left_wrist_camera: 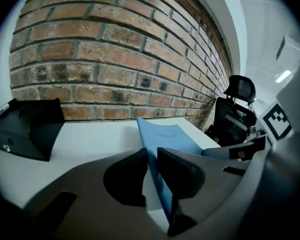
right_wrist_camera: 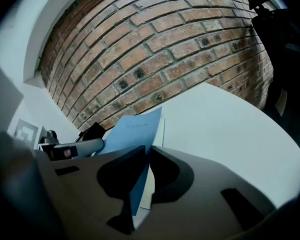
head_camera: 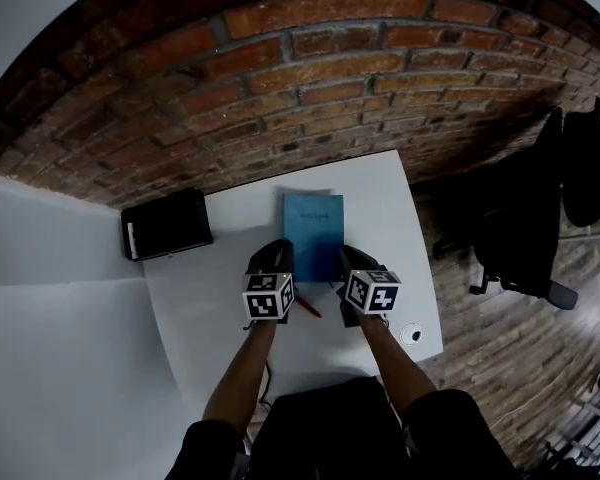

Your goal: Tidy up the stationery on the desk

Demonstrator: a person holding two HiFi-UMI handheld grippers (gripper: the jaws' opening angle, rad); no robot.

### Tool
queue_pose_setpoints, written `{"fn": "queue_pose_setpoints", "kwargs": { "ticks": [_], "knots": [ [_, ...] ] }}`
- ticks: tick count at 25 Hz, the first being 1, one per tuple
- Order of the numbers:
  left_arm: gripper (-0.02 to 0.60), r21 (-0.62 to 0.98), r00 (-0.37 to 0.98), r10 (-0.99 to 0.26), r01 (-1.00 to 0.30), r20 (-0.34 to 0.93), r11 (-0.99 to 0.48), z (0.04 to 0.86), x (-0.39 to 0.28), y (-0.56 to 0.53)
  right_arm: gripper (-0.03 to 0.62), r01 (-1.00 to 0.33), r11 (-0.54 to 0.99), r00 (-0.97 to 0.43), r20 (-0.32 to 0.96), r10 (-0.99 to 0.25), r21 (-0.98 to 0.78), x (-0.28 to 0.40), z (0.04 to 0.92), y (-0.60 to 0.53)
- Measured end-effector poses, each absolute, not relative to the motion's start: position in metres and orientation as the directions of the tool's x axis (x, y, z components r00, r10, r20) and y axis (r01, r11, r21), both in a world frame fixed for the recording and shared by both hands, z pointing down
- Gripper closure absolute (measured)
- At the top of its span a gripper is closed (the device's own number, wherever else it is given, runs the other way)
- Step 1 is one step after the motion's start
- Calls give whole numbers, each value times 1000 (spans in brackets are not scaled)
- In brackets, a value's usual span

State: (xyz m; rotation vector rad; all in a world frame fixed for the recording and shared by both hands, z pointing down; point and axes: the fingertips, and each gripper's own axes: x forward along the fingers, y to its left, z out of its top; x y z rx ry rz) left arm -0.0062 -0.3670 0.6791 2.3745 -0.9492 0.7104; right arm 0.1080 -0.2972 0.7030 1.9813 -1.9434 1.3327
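Note:
A blue notebook (head_camera: 313, 230) sits on the white desk (head_camera: 380, 198), its near end lifted between my two grippers. My left gripper (head_camera: 276, 259) is shut on the notebook's near left corner. In the left gripper view the blue cover (left_wrist_camera: 166, 134) runs edge-on between the dark pads (left_wrist_camera: 184, 170). My right gripper (head_camera: 352, 262) is shut on the near right corner; in the right gripper view the notebook (right_wrist_camera: 132, 130) passes between its pads (right_wrist_camera: 121, 171). A red pen (head_camera: 308, 308) lies on the desk just behind the grippers.
A black desk organiser (head_camera: 167, 224) stands at the desk's left edge, also in the left gripper view as the black organiser (left_wrist_camera: 27, 128). A small white round object (head_camera: 411, 334) lies near the front right corner. A black office chair (head_camera: 540, 218) stands to the right. The brick wall (head_camera: 310, 78) is behind the desk.

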Motion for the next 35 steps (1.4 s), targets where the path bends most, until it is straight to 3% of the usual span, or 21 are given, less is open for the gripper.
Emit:
{"fn": "queue_pose_setpoints", "kwargs": {
  "ticks": [35],
  "knots": [
    [509, 193, 433, -611, -887, 662, -419, 691, -176, -345, 546, -852, 52, -412, 604, -683, -522, -48, 703, -312]
  ]
}}
